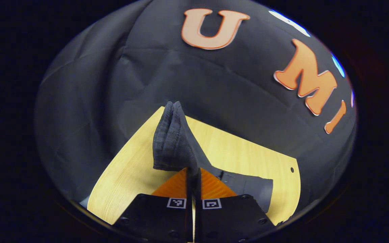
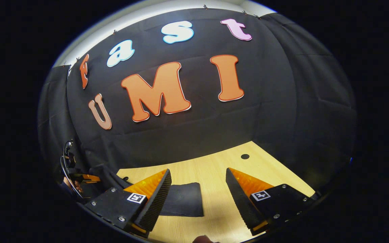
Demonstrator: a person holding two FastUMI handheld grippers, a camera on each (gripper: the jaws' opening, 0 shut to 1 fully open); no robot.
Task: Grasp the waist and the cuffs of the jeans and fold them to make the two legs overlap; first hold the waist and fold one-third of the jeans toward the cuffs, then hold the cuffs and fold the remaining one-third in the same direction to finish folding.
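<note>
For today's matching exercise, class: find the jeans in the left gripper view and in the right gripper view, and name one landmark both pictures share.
Left gripper view: the jeans rise in a bunched fold at centre, pinched in the left gripper, with more cloth trailing lower right.
Right gripper view: the jeans lie flat at lower centre, between the open fingers of the right gripper.
Shared landmark: the wooden table, with its small dark hole.

Each gripper [image 2: 198, 192] has black finger mounts studded with round screws [image 2: 122, 218], and each mount carries a small square black-and-white marker [image 1: 176, 203] (one per finger). The fingers [image 2: 238, 195] are wedge-shaped, with finely ribbed inner faces.
</note>
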